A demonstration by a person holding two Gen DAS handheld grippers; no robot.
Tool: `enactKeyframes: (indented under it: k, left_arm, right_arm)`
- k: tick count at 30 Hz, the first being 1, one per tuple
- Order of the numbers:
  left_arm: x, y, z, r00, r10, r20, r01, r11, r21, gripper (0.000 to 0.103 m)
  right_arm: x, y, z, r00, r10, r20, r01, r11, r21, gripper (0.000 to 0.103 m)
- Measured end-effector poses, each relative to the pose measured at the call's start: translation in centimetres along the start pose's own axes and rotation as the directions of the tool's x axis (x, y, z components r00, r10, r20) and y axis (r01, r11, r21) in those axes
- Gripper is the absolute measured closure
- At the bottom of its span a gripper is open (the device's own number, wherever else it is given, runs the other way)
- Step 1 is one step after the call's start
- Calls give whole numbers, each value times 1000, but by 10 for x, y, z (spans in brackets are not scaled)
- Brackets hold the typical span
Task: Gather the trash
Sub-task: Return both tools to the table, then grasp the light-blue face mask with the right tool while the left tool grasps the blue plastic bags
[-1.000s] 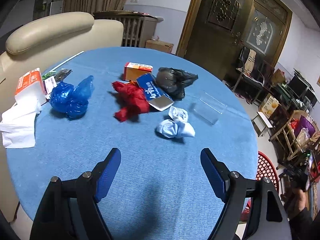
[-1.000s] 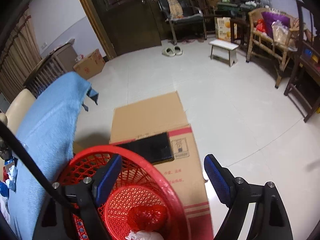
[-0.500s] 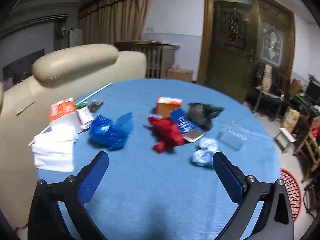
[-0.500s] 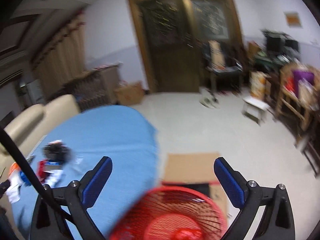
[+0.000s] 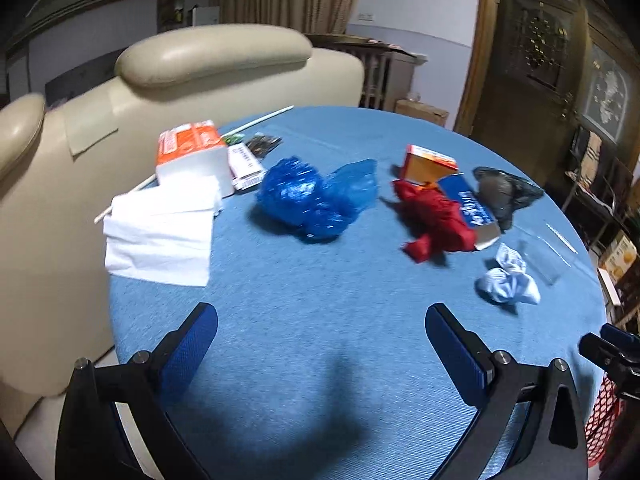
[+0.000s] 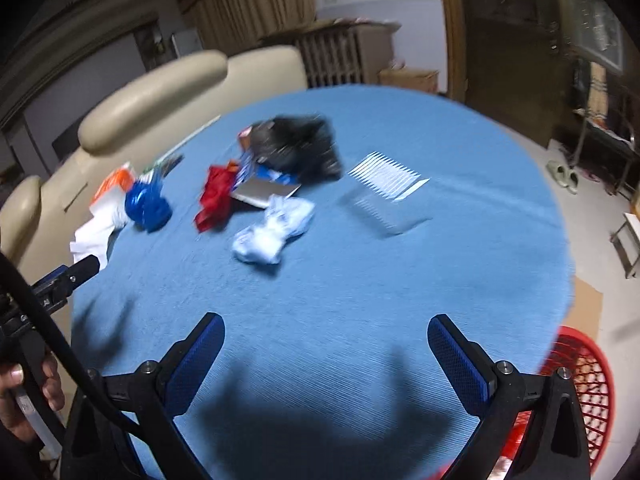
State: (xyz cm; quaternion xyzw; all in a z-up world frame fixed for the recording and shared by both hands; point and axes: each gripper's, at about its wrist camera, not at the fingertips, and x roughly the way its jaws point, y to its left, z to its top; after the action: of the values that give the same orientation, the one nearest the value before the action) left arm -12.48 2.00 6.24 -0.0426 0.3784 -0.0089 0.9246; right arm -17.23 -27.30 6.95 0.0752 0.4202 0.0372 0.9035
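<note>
Trash lies on a round blue table (image 5: 320, 320): a crumpled blue plastic bag (image 5: 316, 196), a red wad (image 5: 436, 216), a black bag (image 5: 504, 192), an orange box (image 5: 428, 164), a blue flat packet (image 5: 470, 208), a pale blue-white wad (image 5: 508, 284) and a clear plastic piece (image 6: 384, 176). My left gripper (image 5: 320, 344) is open and empty above the table's near edge. My right gripper (image 6: 326, 354) is open and empty above the near edge too. The red mesh basket (image 6: 580, 380) stands on the floor at the right. The pale wad also shows in the right wrist view (image 6: 272, 228).
A tissue pack (image 5: 192, 156) and loose white tissues (image 5: 160, 232) lie at the table's left, with a thin white stick (image 5: 256, 118). A beige chair (image 5: 180, 72) stands behind the table. Cardboard (image 6: 586, 308) lies on the floor by the basket.
My right gripper has swung from above the red basket and floor back over the table. My left gripper has shifted left and lower over the table. Both stay open.
</note>
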Motion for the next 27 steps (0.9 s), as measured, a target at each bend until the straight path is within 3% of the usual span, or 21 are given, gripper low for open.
enactKeyframes:
  k: [8,16,18,19,23,27]
  left_arm:
    - [17,17,3,999,24,-45,-25,1000,-17,0]
    - [29,27,23,998,45,-42,-47,998,-37,0]
    - [37,26,36,999,42,-29,-43,998,-35,0]
    - [43,24,44,999,42,-25,-43,999,-28,0]
    - [71,12,74,999,33,-21,-33,999,15,0]
    - [106,7,102,996,79,-35,-77,996,37,0]
  right_arm:
    - [47,19,46,994,7,-107,3,996,91,0]
    - [99,45,70,984,-36,-175,49,996,71,2]
    - [109,49,69,981,-38,-190,51,997,60,16]
    - [113,50,69,979,-36,-199,49,997,61,37]
    - [110,50,67,982,-12,-187,23,998,57,43]
    - [103,44,62,982,-2,-187,14,998,64,44]
